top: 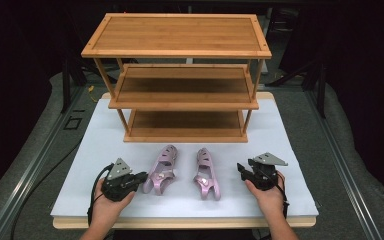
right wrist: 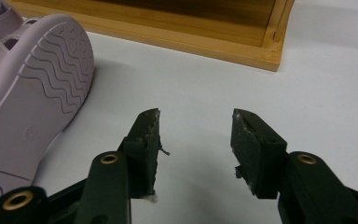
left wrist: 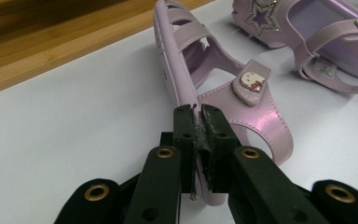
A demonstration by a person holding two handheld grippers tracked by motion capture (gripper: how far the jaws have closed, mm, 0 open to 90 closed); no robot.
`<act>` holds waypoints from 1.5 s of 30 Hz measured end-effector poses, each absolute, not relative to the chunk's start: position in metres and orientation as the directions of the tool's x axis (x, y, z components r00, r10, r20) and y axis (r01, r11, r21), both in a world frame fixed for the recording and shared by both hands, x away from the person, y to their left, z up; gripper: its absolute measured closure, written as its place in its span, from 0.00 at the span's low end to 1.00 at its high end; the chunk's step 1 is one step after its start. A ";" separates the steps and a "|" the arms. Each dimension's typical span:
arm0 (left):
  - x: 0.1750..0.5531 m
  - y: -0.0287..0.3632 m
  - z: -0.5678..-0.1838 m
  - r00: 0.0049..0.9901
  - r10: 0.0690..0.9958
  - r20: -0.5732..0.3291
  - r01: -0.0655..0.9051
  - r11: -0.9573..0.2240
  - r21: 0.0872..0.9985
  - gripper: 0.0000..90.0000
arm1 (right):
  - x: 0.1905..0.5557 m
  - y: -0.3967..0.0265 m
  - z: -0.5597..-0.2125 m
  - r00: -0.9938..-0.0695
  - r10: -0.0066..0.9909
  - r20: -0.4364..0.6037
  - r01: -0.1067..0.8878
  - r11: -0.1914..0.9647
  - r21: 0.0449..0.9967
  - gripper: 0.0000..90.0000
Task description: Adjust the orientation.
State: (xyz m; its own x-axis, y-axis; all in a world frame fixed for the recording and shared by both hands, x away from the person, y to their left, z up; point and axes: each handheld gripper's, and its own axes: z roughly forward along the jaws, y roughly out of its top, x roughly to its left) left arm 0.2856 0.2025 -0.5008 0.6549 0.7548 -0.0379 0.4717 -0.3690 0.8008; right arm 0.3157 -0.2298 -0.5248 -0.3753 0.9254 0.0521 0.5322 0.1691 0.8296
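Two lilac sandals lie on their sides on the white table in front of a bamboo rack. The left sandal [top: 164,167] [left wrist: 186,56] has a cartoon-cat strap tab. My left gripper [top: 144,176] [left wrist: 198,112] is shut on the edge of this sandal's sole near the heel. The right sandal [top: 206,172] [left wrist: 326,42] turns its wavy-treaded sole [right wrist: 32,93] toward my right gripper [top: 240,167] [right wrist: 196,121]. That gripper is open and holds nothing, a short way right of the sandal and just above the table.
The three-shelf bamboo rack [top: 180,35] stands at the back of the table, all shelves bare; its bottom frame [right wrist: 191,37] is just beyond the sandals. The white table top [top: 290,145] extends on both sides. Dark floor surrounds the table.
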 end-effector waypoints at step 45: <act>0.335 0.217 -0.499 0.536 0.841 -0.079 0.670 -0.367 0.646 0.61 | 0.316 -0.240 -0.525 -0.342 0.928 0.152 0.552 0.067 0.831 0.56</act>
State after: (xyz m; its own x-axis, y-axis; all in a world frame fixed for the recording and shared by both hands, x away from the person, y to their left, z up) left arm 0.3347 0.2173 -0.4989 0.5359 0.8406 -0.0786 0.6698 -0.3666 0.6457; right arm 0.3162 -0.2405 -0.5248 -0.3416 0.9275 0.1516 0.5518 0.0674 0.8312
